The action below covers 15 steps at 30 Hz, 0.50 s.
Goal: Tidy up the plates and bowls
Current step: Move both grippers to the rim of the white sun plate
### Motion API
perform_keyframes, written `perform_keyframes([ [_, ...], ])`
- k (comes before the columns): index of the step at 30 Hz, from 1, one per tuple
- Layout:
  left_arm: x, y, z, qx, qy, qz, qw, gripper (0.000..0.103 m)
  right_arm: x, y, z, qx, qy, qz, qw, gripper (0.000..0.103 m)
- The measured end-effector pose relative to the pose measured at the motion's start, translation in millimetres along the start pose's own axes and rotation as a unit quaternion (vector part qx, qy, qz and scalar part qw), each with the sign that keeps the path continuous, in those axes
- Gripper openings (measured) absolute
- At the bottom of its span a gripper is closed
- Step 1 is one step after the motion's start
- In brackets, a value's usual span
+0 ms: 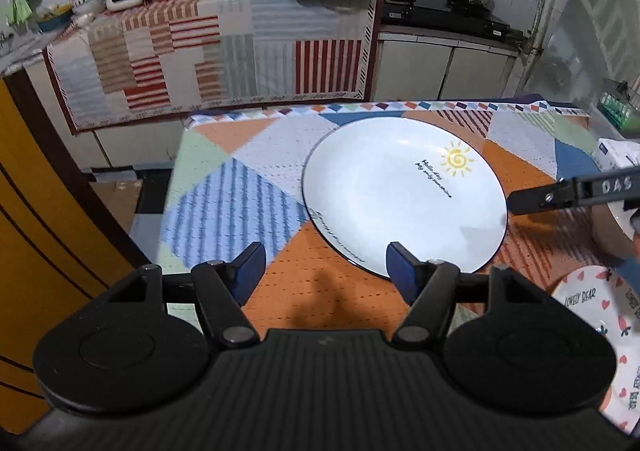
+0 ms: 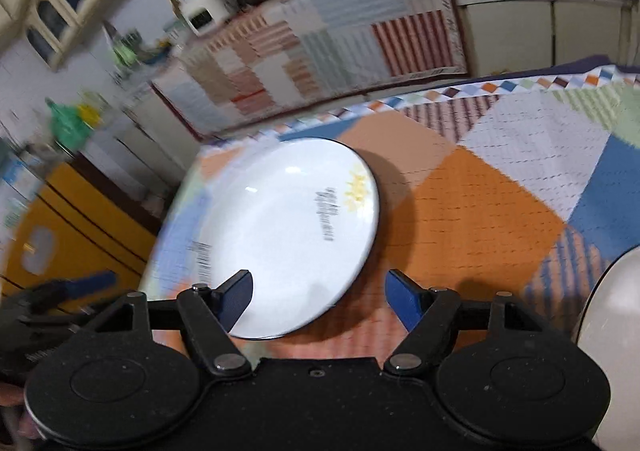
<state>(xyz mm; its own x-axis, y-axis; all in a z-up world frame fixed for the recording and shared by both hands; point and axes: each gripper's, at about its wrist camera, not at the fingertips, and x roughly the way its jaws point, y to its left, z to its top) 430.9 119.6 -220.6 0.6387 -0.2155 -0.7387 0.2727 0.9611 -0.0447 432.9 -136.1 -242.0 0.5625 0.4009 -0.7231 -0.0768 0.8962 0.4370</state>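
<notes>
Both your grippers gape empty: plate lies ahead-right of left gripper, ahead-left of right gripper, right nearer.

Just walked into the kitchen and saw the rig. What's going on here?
A person holds a gripper in each hand over a patchwork-clothed table. Both the left gripper and right gripper are open and empty, near a white sun-print plate lying flat. A strawberry-patterned plate sits at the edge.
</notes>
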Motion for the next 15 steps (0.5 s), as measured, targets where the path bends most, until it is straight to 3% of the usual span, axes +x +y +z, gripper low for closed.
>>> perform_keyframes([
  [8, 39.3, 3.3, 1.1, -0.018, 0.022, -0.005, 0.9996, 0.065, 20.1, -6.3, -6.9, -0.004, 0.008, 0.005, 1.0, 0.069],
  [10, 51.9, 4.7, 4.3, -0.02, 0.046, 0.018, 0.9986, 0.056, 25.8, -8.3, -5.9, 0.007, 0.008, 0.007, 1.0, 0.064],
  [15, 65.7, 19.4, 10.9, -0.07, 0.063, -0.013, 0.9955, 0.038, 36.6, -14.7, -2.6, 0.036, 0.006, 0.008, 0.999, 0.052],
])
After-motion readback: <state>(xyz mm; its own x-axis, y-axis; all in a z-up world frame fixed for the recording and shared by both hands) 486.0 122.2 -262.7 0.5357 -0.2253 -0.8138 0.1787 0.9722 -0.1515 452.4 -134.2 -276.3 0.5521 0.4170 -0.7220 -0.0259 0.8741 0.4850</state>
